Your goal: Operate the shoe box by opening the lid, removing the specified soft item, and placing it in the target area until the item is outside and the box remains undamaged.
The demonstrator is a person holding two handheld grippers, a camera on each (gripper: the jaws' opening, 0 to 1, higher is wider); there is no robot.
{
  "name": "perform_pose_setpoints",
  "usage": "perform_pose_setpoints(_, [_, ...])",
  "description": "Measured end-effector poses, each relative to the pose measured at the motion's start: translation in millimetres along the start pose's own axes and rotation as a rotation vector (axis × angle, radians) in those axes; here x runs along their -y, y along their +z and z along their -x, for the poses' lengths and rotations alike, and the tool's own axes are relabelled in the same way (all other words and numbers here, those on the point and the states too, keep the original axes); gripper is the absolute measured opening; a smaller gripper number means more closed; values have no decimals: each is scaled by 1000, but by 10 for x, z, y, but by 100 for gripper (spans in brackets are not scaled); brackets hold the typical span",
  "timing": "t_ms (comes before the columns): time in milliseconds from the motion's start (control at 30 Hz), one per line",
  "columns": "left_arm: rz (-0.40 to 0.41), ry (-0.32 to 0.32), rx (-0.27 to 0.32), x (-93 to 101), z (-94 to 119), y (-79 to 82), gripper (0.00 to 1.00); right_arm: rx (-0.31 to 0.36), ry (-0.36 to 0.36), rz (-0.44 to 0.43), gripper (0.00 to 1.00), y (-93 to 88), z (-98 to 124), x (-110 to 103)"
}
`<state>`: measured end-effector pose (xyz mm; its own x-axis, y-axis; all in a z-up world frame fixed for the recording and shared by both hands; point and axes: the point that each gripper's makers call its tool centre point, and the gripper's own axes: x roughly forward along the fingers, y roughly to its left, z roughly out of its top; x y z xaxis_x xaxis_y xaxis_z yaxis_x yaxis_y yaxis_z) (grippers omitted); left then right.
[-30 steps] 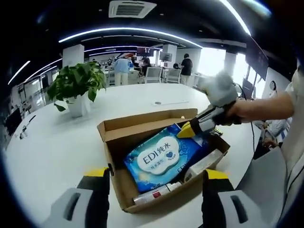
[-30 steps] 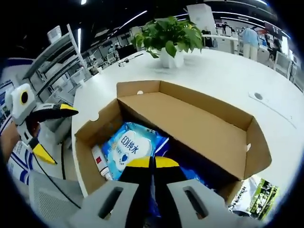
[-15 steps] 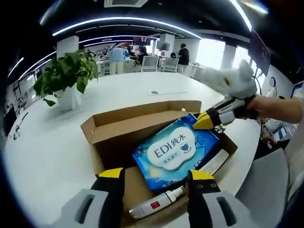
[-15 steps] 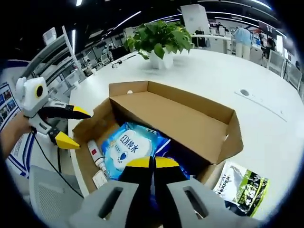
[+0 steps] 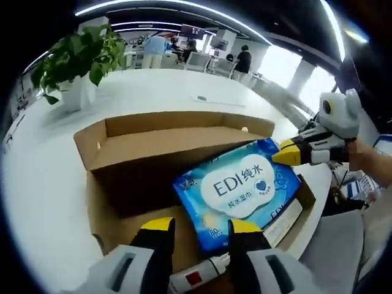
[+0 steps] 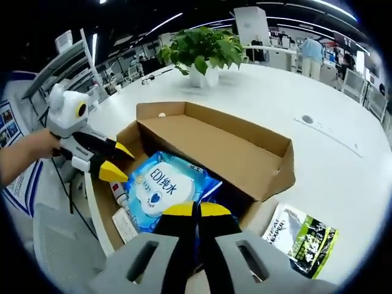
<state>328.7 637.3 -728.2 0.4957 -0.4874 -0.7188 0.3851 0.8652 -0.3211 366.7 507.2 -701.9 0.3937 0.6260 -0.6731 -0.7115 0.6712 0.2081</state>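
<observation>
So there's a big round white table, and on it sits an open cardboard shoe box with its lid flap standing up along the far side. A potted plant stands farther back on the table, well apart from the box. People and desks are way off in the background office.

Inside the box is the soft item, a blue pack of wet wipes with "EDI" printed on a white cloud-shaped label. It's tilted, with its far right corner raised up near the box's right rim, and the rest is still over the box interior. Under and beside it, at the near end of the box, lies a small white tube with a red label.

The right gripper has its yellow-tipped fingers pressed together on the corner of the wipes pack; you can see that pinch from the left gripper view too. The left gripper hovers over the near end of the box with fingers apart, nothing between them, the near edge of the pack just past its tips.

On the table just right of the box lies a flat dark and green packet.
</observation>
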Motion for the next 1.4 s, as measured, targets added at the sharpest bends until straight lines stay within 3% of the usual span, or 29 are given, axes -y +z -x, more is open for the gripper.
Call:
perform_pose_setpoints(233, [85,-51,-71,67,-130,-159,28,-3,-4,16,0,-29,20,28])
perform_pose_setpoints(367, [160,-97,-54,123,-176,-121,22,-2,-4,13,0,-38,17,29])
perform_pose_setpoints(500, [166,-91,-59,126,-190,-133,19,5,-2,-2,0,-34,23,19])
perform_pose_setpoints(700, [181,-70,-50,95,-156,-101,4,12,-3,-33,0,-41,30,24])
perform_pose_setpoints(1400, [157,-74,2,234,115,61,1,77,24,-138,0,63,235,-31])
